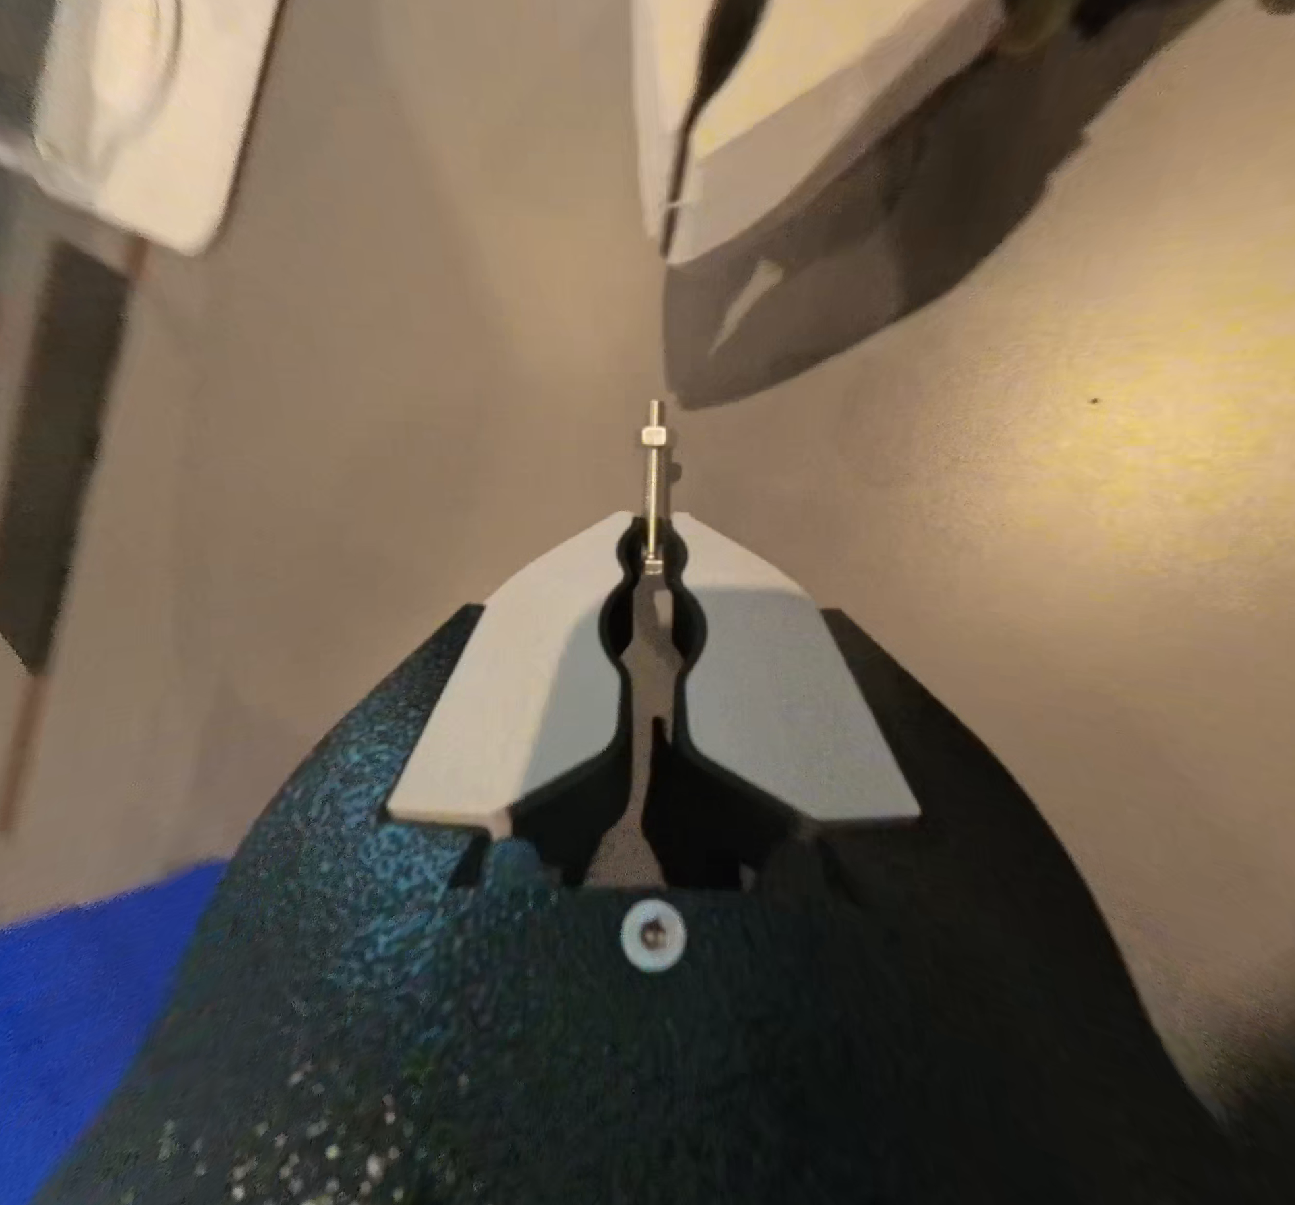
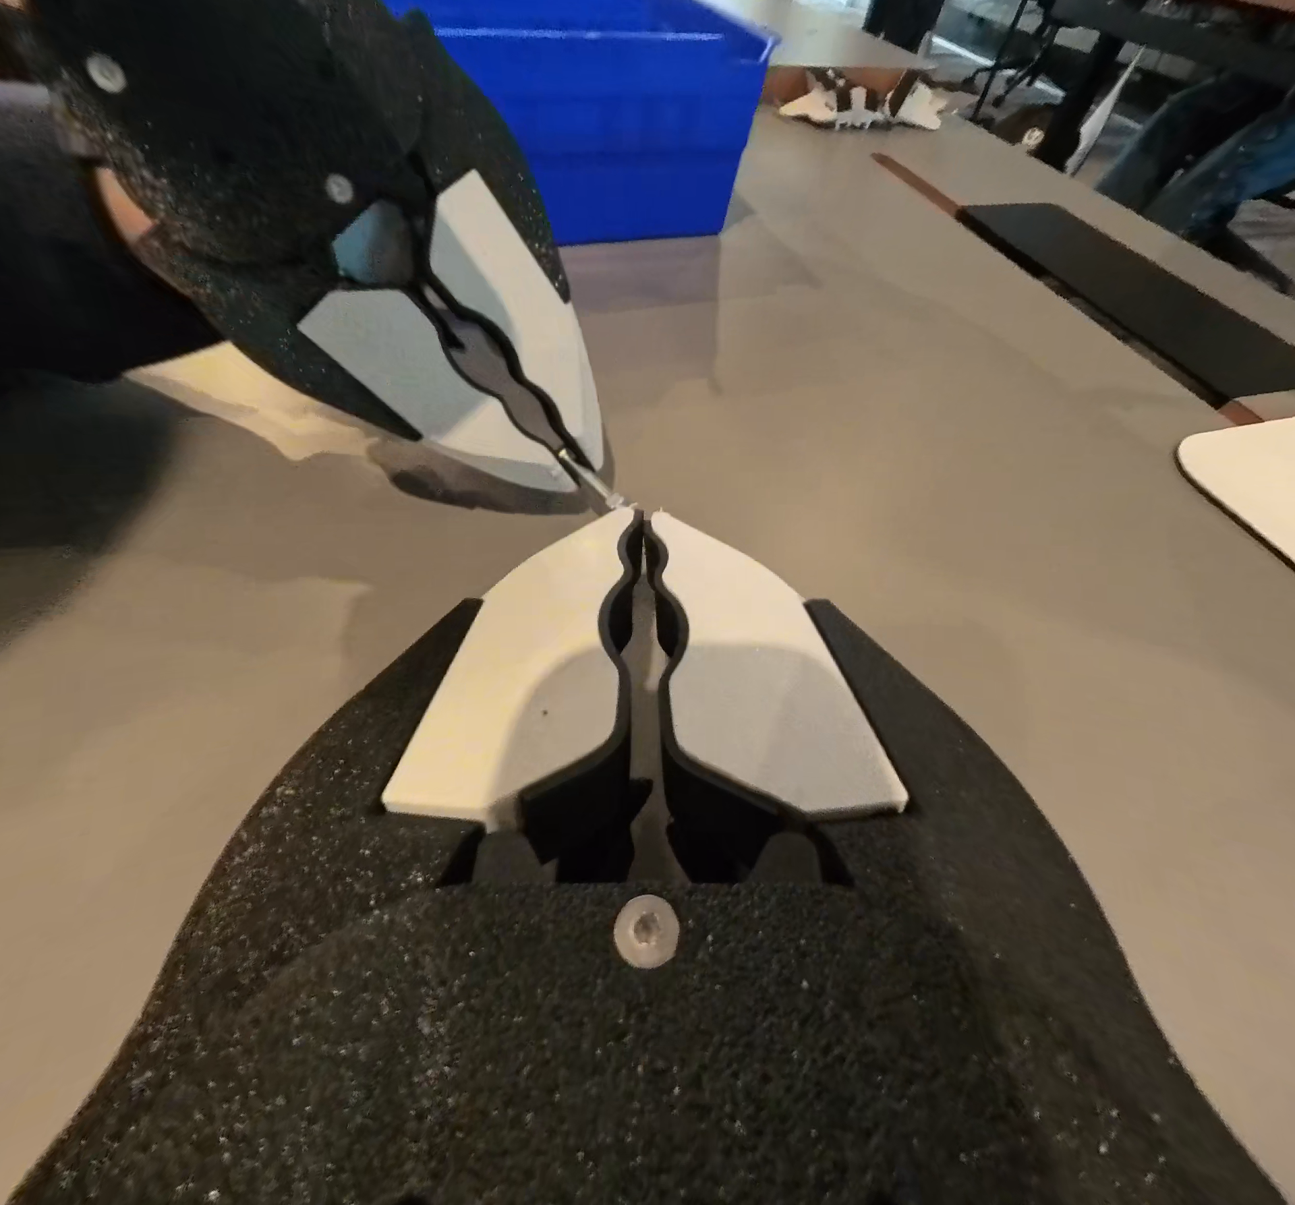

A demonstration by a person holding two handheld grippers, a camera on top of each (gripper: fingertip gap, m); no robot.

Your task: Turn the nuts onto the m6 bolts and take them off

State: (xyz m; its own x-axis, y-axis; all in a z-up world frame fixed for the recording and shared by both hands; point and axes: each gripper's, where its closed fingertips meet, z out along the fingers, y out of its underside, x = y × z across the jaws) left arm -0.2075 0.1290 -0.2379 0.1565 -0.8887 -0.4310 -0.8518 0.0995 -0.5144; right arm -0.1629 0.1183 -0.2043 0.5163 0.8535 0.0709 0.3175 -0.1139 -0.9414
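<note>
- Two grippers meet over the grey worktop [image 2: 911, 401]: the left gripper [image 1: 653, 527] is clamped on the head end of a slim bolt [image 1: 653, 485], whose threaded shank juts forward from its fingertips.
- One hex nut [image 1: 652, 436] sits on that shank near the free tip, with only a short stub of thread showing beyond it; we judge it barely started or almost off, and cannot tell which.
- In the right wrist view, the right gripper [image 2: 643, 525] has its fingers drawn nearly together, tips just at the bolt's free end; whether they pinch the nut we cannot tell, since the contact is too small and partly hidden.
- In the left wrist view, the right gripper appears only as a blurred grey and black mass at upper right, near the bolt tip.
- To do the step well, we keep the left grip firm and the bolt axis steady, so the shank does not spin with the nut.
- We seat the right fingertips on two opposite flats of the nut, square to the shank, then turn in short arcs and re-grip.
- We work low over the worktop, so a dropped nut stays close.
- A blue bin [image 2: 631, 106] stands beyond the left gripper, well apart from the bolt; a white board [image 2: 1247, 478] lies at the right edge.
</note>
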